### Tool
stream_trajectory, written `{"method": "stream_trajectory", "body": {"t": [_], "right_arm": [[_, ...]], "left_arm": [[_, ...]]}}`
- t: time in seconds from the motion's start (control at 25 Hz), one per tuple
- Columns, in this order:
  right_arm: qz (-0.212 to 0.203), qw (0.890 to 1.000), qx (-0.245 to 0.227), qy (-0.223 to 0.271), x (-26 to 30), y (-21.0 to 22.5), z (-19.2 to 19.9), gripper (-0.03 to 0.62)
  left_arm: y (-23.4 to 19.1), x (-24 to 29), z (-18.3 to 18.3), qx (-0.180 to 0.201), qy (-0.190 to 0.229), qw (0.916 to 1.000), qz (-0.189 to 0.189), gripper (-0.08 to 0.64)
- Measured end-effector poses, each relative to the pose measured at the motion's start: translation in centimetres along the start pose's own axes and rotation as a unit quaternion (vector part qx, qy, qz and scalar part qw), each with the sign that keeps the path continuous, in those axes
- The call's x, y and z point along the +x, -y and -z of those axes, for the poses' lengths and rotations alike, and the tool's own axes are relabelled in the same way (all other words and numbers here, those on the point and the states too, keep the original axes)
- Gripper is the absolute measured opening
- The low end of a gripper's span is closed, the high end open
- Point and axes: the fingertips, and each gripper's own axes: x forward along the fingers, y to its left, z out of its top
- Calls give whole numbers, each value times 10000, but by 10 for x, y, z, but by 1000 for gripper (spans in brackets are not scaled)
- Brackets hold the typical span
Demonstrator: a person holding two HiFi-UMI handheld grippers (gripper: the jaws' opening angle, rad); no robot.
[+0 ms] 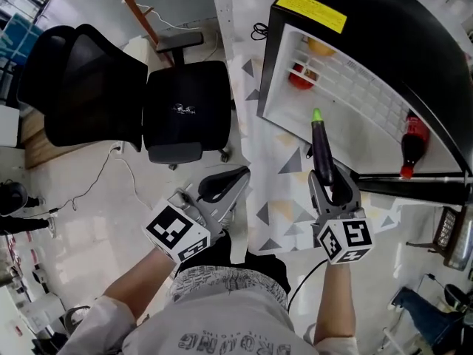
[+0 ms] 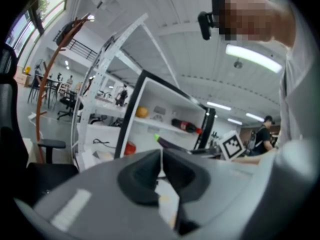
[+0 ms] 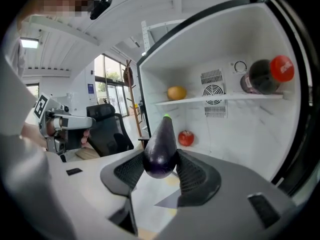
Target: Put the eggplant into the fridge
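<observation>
A dark purple eggplant (image 1: 322, 150) with a green tip is clamped between the pads of my right gripper (image 1: 327, 182), tip pointing at the open black fridge (image 1: 384, 28). From the right gripper view the eggplant (image 3: 161, 149) stands in front of the white fridge interior (image 3: 235, 134). Its wire shelf carries an orange (image 3: 176, 92), a cola bottle (image 3: 262, 75) lies higher up, and a tomato (image 3: 186, 138) sits on the floor of the compartment. My left gripper (image 1: 233, 179) hangs lower left with its jaws together and nothing in them, as its own view shows (image 2: 161, 165).
A black office chair (image 1: 185, 109) and a second mesh chair (image 1: 74, 87) stand left of the fridge. A patterned mat (image 1: 277, 172) lies in front of it. The fridge door edge (image 1: 414, 182) runs along the right. A wooden coat stand (image 1: 133, 6) and a floor cable (image 1: 96, 183) are at the left.
</observation>
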Motion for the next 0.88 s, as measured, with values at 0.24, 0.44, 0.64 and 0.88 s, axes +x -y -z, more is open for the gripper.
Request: {"method": "stream_trajectory", "body": {"t": [0.24, 0.44, 0.64, 0.88], "right_arm": [[-105, 9996, -195, -153, 26, 26, 8, 193], [-254, 9987, -327, -292, 48, 37, 15, 193], [-356, 9976, -448, -392, 69, 46, 22, 193], [-388, 9964, -586, -479, 91, 60, 30, 193]], "left_arm": [[-8, 10, 9, -113, -21, 9994, -329, 14], [-13, 15, 18, -267, -22, 9980, -571, 14], [-15, 23, 27, -398, -6, 9969, -675, 14], [-15, 32, 34, -402, -5, 9970, -659, 14]]}}
